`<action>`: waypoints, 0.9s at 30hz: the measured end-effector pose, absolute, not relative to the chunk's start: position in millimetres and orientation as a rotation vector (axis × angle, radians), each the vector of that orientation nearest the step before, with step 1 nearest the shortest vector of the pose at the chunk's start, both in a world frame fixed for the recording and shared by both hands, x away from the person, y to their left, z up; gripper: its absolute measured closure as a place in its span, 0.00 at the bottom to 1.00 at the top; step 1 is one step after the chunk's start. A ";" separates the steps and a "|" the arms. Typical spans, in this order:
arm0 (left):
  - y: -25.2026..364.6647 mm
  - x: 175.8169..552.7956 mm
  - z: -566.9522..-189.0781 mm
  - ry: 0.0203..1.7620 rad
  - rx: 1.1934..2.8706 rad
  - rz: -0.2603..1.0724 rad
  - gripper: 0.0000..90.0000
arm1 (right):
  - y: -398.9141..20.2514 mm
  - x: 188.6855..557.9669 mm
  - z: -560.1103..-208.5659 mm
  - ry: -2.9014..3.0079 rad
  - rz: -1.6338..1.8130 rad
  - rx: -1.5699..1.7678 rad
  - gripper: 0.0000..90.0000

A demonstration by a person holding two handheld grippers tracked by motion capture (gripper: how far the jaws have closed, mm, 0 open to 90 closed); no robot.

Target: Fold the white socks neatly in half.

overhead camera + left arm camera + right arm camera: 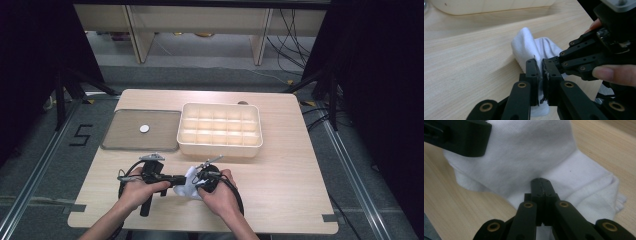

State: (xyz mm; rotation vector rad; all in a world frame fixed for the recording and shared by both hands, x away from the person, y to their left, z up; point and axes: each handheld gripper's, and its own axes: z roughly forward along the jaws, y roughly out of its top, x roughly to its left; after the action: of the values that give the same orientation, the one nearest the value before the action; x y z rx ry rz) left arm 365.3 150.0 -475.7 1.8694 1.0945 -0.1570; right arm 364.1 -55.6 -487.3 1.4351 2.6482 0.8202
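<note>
A white sock (pixel 185 187) lies crumpled near the table's front edge, between the person's two hands. My left gripper (pixel 180 180) comes in from the left and is shut on a fold of the sock (pixel 526 47), with fabric pinched between its pads (pixel 541 72). My right gripper (pixel 196 181) reaches in from the right. Its jaws are shut (pixel 541 183) and nip the sock (pixel 524 152), with creases running out from their tips. One finger of the left gripper (pixel 461 137) presses on the sock's upper left part.
A cream tray (pixel 220 146) with several compartments stands at the table's middle back. Left of it lies a flat grey tray (pixel 125 142) with a small white disc (pixel 144 128) on it. Bare wooden table (pixel 285 185) spreads to the right.
</note>
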 end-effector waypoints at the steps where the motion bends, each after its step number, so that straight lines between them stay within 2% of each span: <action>1: 149.2 365.1 -474.8 1.094 1.869 -0.155 0.93 | -55.3 364.3 -487.5 2.651 0.822 1.429 1.00; 12: 145.0 365.1 -471.5 1.079 1.864 -0.157 0.93 | -52.8 365.5 -489.1 2.655 0.864 1.374 1.00; 14: 145.7 365.1 -471.0 1.080 1.863 -0.150 0.93 | -55.0 363.8 -485.8 2.647 0.881 1.415 0.97; 22: 148.0 365.2 -468.3 1.084 1.868 -0.123 0.93 | -85.4 363.6 -451.4 2.525 0.970 1.414 1.00; 27: 147.6 365.9 -468.1 1.073 1.868 -0.135 0.93 | -105.5 363.3 -458.6 2.511 0.866 1.461 1.00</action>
State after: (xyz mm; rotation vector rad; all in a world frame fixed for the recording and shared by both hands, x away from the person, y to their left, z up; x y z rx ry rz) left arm 365.9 147.6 -468.1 1.8679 1.0733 -0.1350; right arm 363.3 -105.5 -458.6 1.4609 2.5111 0.8656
